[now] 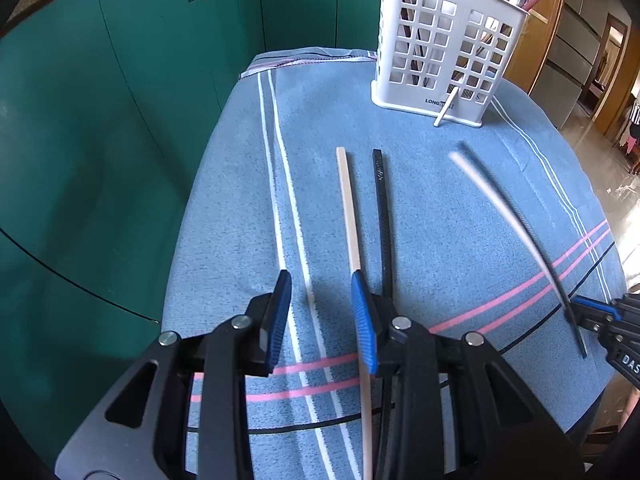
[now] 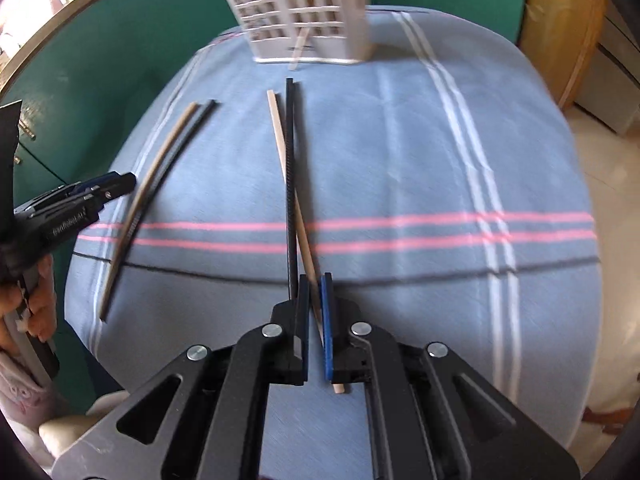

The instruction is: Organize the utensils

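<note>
1. Right wrist view: the right gripper [image 2: 315,316] has its blue-padded fingers [image 2: 327,320] drawn narrow around two crossed chopsticks, a pale wooden chopstick [image 2: 280,136] and a black textured chopstick [image 2: 290,152]. Both sticks run forward from the pads, and the wooden one's butt end pokes out behind the right pad.
2. The two held sticks cross just ahead of the fingertips and splay apart toward their far ends, which point at the white plastic lattice utensil holder [image 2: 296,8] standing upright at the far edge.
3. Left wrist view: the left gripper [image 1: 322,300] has its ribbed blue fingers [image 1: 280,312] spread wide and grips nothing. A second pale wooden chopstick [image 1: 347,208] lies on the cloth, passing right beside the inner face of the right-hand finger; whether they touch is unclear.
4. A second black chopstick [image 1: 382,208] lies beside that wooden one, nearly parallel, outside the fingers on the right.
5. The worktop is covered by a blue woven cloth [image 1: 440,220] with white, pink and dark stripes.
6. A short pale stick [image 1: 446,110] leans against the holder's base; other utensils stand inside it.
7. Green cabinet doors [image 1: 120,100] stand behind.
</note>
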`<state>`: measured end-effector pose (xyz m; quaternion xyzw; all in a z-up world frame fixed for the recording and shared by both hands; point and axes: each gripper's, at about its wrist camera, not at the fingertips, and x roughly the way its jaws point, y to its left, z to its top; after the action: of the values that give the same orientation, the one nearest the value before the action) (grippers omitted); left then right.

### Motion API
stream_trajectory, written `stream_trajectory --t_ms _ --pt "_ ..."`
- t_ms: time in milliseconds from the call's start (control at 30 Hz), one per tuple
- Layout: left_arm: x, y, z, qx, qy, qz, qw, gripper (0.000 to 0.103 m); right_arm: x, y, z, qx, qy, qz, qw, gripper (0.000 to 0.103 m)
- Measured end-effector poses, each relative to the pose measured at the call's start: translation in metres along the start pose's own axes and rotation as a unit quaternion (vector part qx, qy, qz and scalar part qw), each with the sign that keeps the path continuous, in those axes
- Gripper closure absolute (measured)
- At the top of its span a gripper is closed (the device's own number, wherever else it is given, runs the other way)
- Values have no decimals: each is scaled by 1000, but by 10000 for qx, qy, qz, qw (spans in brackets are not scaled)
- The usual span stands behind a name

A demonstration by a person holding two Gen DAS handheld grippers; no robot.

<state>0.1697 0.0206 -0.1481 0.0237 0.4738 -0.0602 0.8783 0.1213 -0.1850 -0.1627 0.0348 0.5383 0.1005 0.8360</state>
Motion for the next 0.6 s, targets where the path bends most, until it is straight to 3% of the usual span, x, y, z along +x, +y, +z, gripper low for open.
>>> stream_trajectory --t_ms 100,333,467,600 --pt "3 -4 1 31 16 -27 10000 72 -8 -10 -5 107 -131 -68 9998 91" --pt "2 -7 0 67 33 -32 10000 70 -3 6 10 -69 -249 230 9994 88" --pt "2 -1 -1 21 53 -9 10000 70 -2 4 36 32 -447 474 9979 85" --pt "1 2 -2 -23 57 -13 10000 70 9 -19 79 585 -550 442 9958 85"
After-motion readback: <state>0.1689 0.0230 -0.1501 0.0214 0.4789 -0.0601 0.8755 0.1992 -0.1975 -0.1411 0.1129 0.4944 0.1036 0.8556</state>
